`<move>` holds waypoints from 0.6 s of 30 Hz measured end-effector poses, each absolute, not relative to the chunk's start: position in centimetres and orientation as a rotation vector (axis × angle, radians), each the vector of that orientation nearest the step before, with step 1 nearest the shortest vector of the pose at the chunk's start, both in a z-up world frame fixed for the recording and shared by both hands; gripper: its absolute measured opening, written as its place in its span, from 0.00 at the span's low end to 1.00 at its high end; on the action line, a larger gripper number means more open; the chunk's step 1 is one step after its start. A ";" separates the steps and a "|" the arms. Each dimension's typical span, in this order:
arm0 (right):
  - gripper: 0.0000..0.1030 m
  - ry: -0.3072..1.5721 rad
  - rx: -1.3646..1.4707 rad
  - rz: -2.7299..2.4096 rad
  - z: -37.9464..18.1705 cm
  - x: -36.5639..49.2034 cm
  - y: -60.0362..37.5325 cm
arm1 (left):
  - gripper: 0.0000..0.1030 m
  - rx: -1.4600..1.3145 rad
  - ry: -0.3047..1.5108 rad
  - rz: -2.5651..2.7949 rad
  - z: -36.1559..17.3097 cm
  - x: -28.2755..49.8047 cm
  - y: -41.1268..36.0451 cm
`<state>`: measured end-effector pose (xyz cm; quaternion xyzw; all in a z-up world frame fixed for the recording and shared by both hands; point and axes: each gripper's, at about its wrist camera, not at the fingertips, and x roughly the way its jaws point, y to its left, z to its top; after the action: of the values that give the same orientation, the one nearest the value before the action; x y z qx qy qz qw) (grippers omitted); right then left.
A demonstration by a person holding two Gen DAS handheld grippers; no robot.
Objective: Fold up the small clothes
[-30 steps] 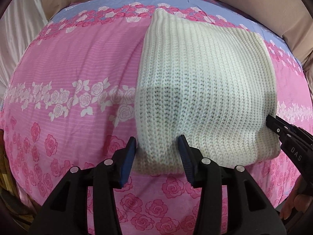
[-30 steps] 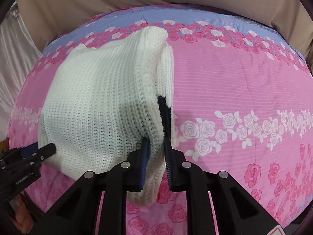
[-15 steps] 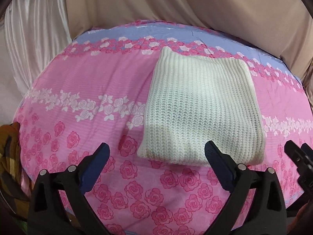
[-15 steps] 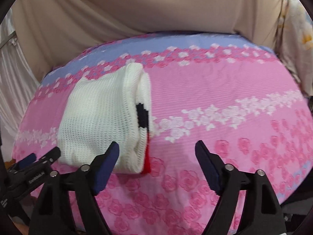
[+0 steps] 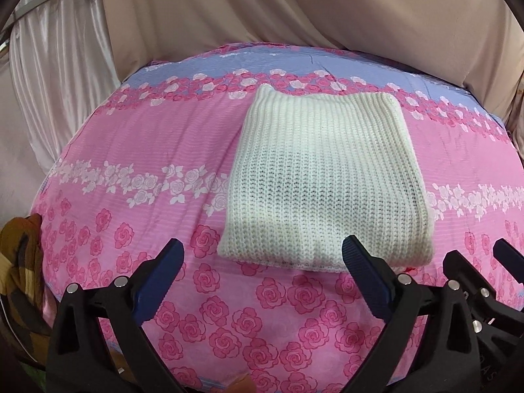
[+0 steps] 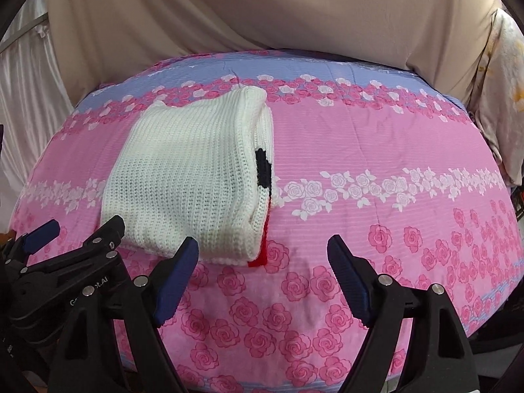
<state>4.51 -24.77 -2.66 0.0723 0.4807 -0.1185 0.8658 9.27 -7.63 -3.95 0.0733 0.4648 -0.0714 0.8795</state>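
The left black plastic hand-held gripper with blue ribbed pads (image 5: 262,268) hangs with its jaws spread wide and nothing between them, just short of the near edge of the one folded cream-white chunky-knit garment (image 5: 324,183). That garment is a thick, roughly square bundle of ribbed knit, lying flat on the pink bedsheet printed with roses and a lilac band (image 5: 131,144). Along the garment's right side the stacked folds show (image 6: 258,170), with one black knitted patch (image 6: 263,167) and one red strip (image 6: 262,249) peeping from between the layers. To the right of the garment's near corner, the right black plastic hand-held gripper with blue ribbed pads (image 6: 262,265) also stands wide apart and empty, above bare sheet. Left of the garment, past the sheet's edge, one brown patterned cloth (image 5: 23,262) lies crumpled. Behind the garment hangs beige draped fabric (image 5: 294,16).
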 end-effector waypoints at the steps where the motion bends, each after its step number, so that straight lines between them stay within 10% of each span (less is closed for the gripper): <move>1: 0.77 1.008 0.157 -0.250 -2.7 4.4 -24.6 | 0.92 0.153 0.966 -0.149 -3.9 9.2 -7.7; 18: 0.77 1.013 0.211 -0.254 -2.7 3.6 -24.8 | 0.92 0.190 0.947 -0.134 -3.5 8.5 -7.7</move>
<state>3.59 -24.81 -2.75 0.1006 0.4828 -0.1210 0.8615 8.48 -7.69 -3.50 0.0912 0.4550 -0.0645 0.8835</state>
